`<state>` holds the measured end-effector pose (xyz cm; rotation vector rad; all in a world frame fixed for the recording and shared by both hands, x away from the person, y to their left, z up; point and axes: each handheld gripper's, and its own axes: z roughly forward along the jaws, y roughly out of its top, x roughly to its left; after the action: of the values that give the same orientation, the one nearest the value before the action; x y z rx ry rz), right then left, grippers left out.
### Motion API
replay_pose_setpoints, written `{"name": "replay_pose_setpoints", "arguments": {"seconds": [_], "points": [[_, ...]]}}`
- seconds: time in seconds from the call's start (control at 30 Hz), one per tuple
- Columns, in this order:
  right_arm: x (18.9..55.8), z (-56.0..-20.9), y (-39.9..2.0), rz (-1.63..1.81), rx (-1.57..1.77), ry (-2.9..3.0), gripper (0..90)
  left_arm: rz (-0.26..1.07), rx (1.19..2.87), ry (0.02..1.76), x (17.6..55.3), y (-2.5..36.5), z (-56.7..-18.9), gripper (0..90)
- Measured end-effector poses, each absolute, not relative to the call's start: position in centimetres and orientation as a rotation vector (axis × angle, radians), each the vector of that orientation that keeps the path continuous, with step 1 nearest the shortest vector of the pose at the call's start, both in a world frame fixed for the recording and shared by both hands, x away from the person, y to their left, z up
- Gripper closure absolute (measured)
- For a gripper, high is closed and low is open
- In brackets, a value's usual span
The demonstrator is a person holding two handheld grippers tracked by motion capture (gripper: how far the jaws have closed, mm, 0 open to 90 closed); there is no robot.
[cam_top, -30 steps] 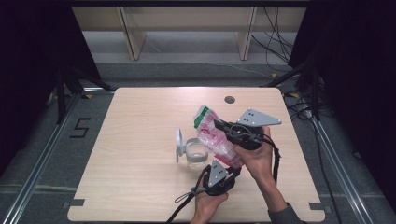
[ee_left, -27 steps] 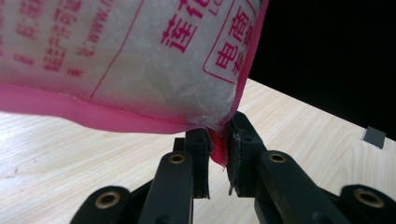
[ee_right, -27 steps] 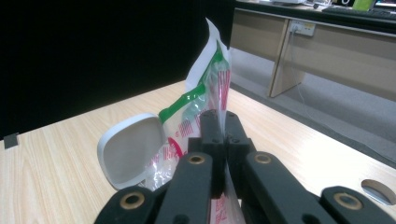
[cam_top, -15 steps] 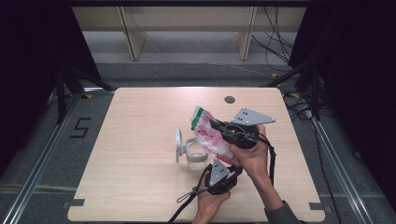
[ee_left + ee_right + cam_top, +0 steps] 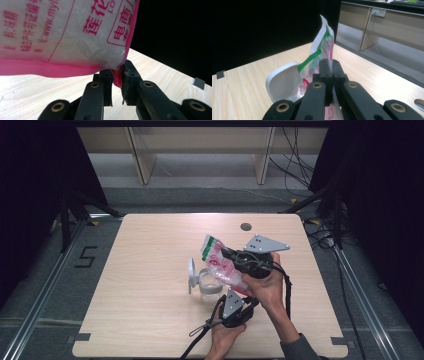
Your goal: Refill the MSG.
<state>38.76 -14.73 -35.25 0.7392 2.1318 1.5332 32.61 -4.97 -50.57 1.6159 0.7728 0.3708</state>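
- Barely shifted since the earlier frames: clear plastic bag with pink and green print and white grains inside [image 5: 223, 266], a touch lower and tipped more toward the container; both hands close to where they were.
- Held in the air above the middle of the light wooden table [image 5: 150, 320], slanting from its green-edged top at upper left down to its pink-edged bottom at lower right.
- Pinched at the pink bottom seam [image 5: 117, 75] by the left gripper [image 5: 115, 82], jaws clenched on it.
- Clamped across the upper film by the right gripper [image 5: 329, 72], jaws pressed together on the plastic.
- Just below the bag: clear round container [image 5: 209, 282] with white hinged lid [image 5: 192, 273] standing open, possibly touching the bag.
- Farther off, small dark round grommet [image 5: 245, 226] near the table's far edge.
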Motion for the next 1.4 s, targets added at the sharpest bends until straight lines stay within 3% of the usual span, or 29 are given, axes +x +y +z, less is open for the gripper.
{"name": "replay_pose_setpoints", "arguments": {"seconds": [1.4], "points": [[39.5,-34.3,-13.9,1.556,0.736,2.162,90.0,0.358,1.539,0.774,33.7,-5.6,-49.5,79.7]]}}
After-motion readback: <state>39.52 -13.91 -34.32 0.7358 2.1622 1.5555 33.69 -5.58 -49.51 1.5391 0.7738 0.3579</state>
